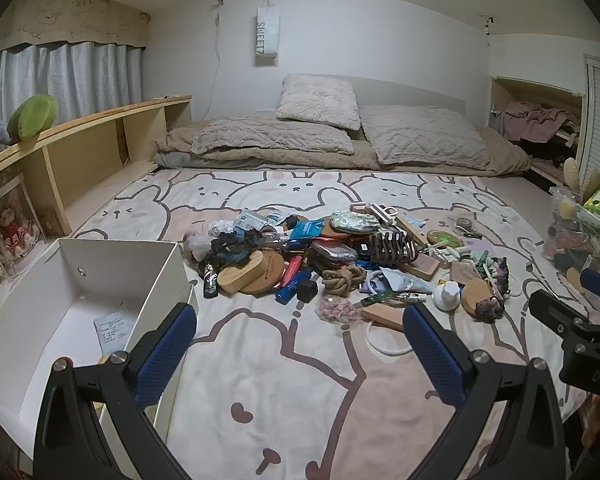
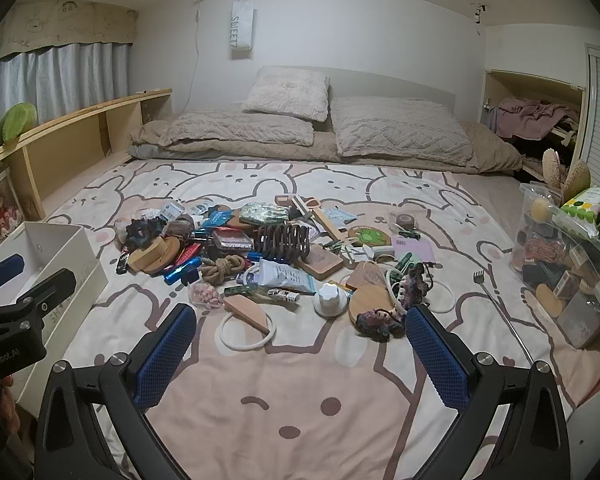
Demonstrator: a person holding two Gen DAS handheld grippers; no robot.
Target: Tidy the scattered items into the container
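A pile of scattered small items (image 1: 340,256) lies mid-bed on the bunny-print sheet; it also shows in the right wrist view (image 2: 276,256). It holds a brown claw clip (image 2: 282,242), a rope knot (image 2: 222,268), wooden pieces and a white ring (image 2: 246,330). A white box (image 1: 72,308) stands at the left, holding only a paper slip; its edge shows in the right wrist view (image 2: 52,248). My left gripper (image 1: 300,344) is open and empty, next to the box. My right gripper (image 2: 300,344) is open and empty, short of the pile.
A clear bin of odds and ends (image 2: 564,256) stands at the right bed edge. Pillows and a folded blanket (image 2: 320,132) lie at the far end. A wooden shelf (image 1: 100,148) runs along the left side.
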